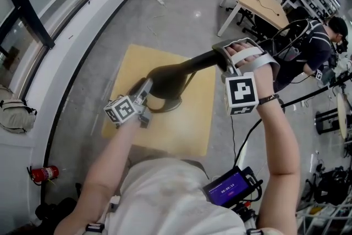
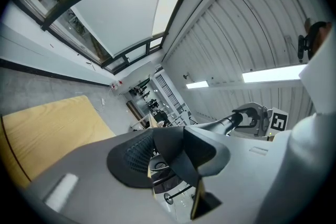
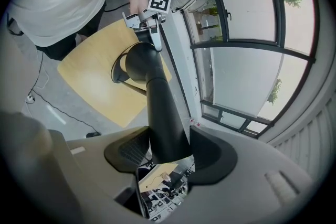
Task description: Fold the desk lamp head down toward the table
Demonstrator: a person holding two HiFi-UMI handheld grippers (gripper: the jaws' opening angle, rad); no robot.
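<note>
A dark grey desk lamp (image 1: pixel 170 77) stands on a small yellow wooden table (image 1: pixel 181 135). Its round base rests on the tabletop, and its long tapering arm (image 3: pixel 160 113) runs up and to the right. In the head view my left gripper (image 1: pixel 144 97) is down at the lamp's lower body beside the base. The left gripper view shows that dark body (image 2: pixel 181 157) wedged between the pads. My right gripper (image 1: pixel 228 55) is at the arm's far upper end. In the right gripper view the arm fills the gap between both pads.
A curved window wall and ledge run along the left. A fire extinguisher (image 1: pixel 43 174) lies on the floor at lower left. Another wooden desk (image 1: pixel 261 3) and a person (image 1: pixel 324 44) are at the back right. A screen device (image 1: pixel 231 189) hangs at my waist.
</note>
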